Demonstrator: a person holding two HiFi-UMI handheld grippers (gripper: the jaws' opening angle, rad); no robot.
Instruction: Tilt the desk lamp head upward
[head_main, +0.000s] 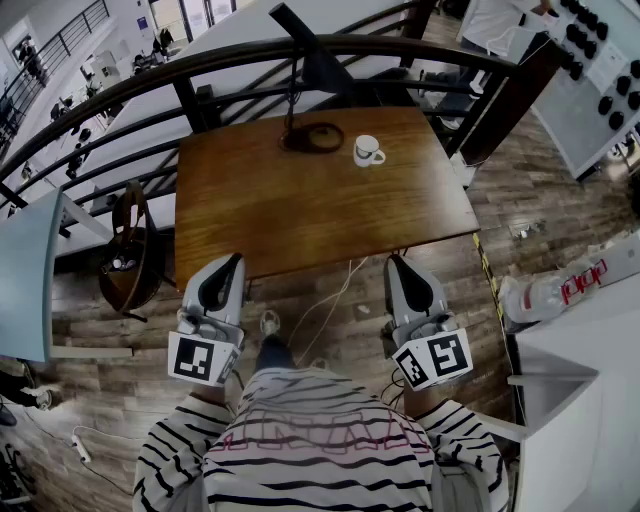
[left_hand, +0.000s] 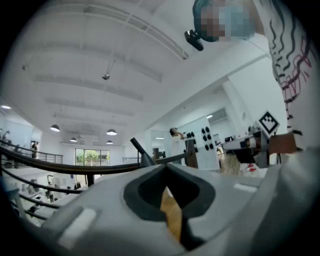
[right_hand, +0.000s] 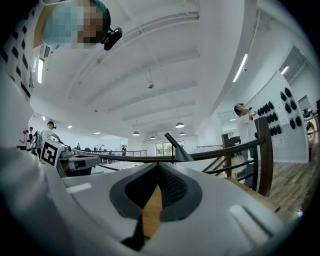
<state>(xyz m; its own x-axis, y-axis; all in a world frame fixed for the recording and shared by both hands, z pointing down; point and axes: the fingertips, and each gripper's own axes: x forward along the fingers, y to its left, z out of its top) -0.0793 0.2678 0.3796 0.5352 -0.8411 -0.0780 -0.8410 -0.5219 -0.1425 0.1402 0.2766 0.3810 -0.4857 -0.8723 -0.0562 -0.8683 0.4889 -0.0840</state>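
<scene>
The wooden worktop (head_main: 300, 215) fills the middle of the head view; the desk lamp (head_main: 322, 68) stands at the worktop's far edge, near its middle, with its round base (head_main: 295, 140) on the wood and its dark cone-shaped head raised above the far edge, in front of the curved railing (head_main: 230, 55); a white mug (head_main: 368, 150) sits on the worktop just beside the base, on the side of the right gripper.

Both grippers hover off the worktop's near edge, over the plank floor, and point level toward the worktop; the left gripper (head_main: 232, 262) (left_hand: 165, 167) is clenched with its jaws pressed together and nothing between them (only a sliver of the worktop's wood shows through the slit behind the tips); the right gripper (head_main: 397, 262) (right_hand: 159, 167) is likewise clenched on nothing. Both are well apart from the lamp, with the whole depth of the worktop between.

In each gripper view the lamp (left_hand: 141, 155) (right_hand: 179, 147) rises just above the closed tips, against the railing. A wooden chair (head_main: 130, 250) stands off the worktop's left side; a pale cable (head_main: 330, 300) trails on the floor below the near edge.
</scene>
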